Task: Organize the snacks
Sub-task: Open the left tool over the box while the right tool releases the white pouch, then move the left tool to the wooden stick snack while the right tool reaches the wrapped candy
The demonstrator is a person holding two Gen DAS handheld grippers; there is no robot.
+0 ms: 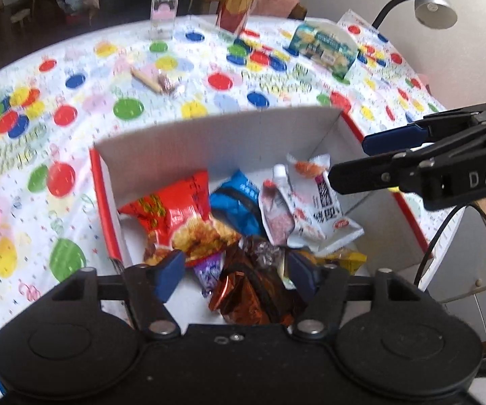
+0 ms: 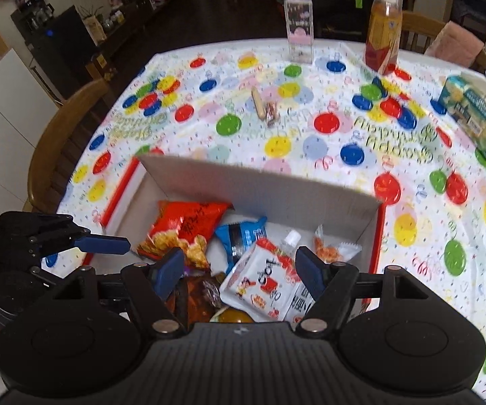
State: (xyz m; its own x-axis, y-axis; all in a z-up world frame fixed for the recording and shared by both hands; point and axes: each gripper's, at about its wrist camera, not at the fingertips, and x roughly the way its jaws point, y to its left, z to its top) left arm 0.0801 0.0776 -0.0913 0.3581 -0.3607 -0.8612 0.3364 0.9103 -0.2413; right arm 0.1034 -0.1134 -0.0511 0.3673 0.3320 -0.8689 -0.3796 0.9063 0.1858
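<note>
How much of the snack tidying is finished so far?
Mostly done: the box already holds the red chips bag, a blue packet and others. Nothing is in hand; the left gripper and right gripper hover open above it. Left on the tablecloth: two small snacks.

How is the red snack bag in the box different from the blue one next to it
The red snack bag is clearly larger than the blue snack bag. The red bag shows a picture of golden fried pieces, while the blue bag carries a dark band across its middle. The red bag lies toward the left wall of the box; the blue bag lies nearer the box's middle. Both are sealed and lie loose inside the box, side by side.
</note>
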